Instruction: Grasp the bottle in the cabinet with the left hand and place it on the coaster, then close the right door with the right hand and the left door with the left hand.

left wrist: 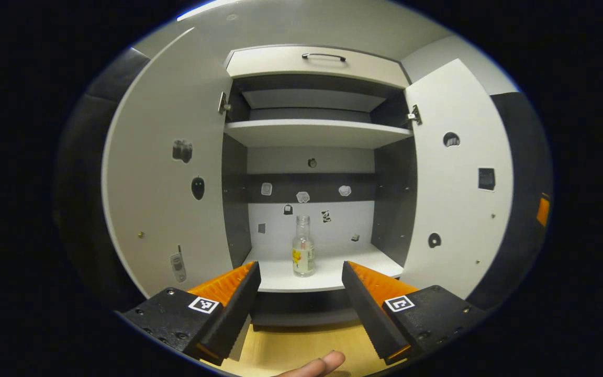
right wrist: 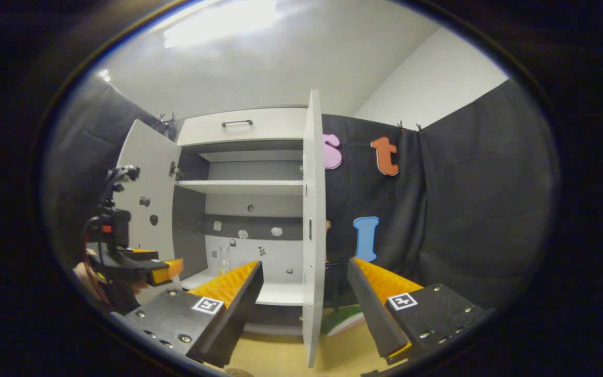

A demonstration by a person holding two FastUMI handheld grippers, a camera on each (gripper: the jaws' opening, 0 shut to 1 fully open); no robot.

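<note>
Facing the open cabinet (left wrist: 312, 131), the left gripper (left wrist: 300, 283) holds its fingers apart, lined up on the bottle (left wrist: 303, 247) standing upright on the bottom shelf (left wrist: 280, 280); right gripper (right wrist: 304, 280) waits open beside the right door (right wrist: 313, 220).

A small clear glass bottle (left wrist: 303, 246) with a yellow-patterned label stands upright, uncapped, near the front middle of the cabinet's lower shelf (left wrist: 327, 277). Both white doors hang wide open: the left door (left wrist: 170, 178) swung far out, the right door (left wrist: 458, 173) likewise, each dotted with small stickers.
</note>
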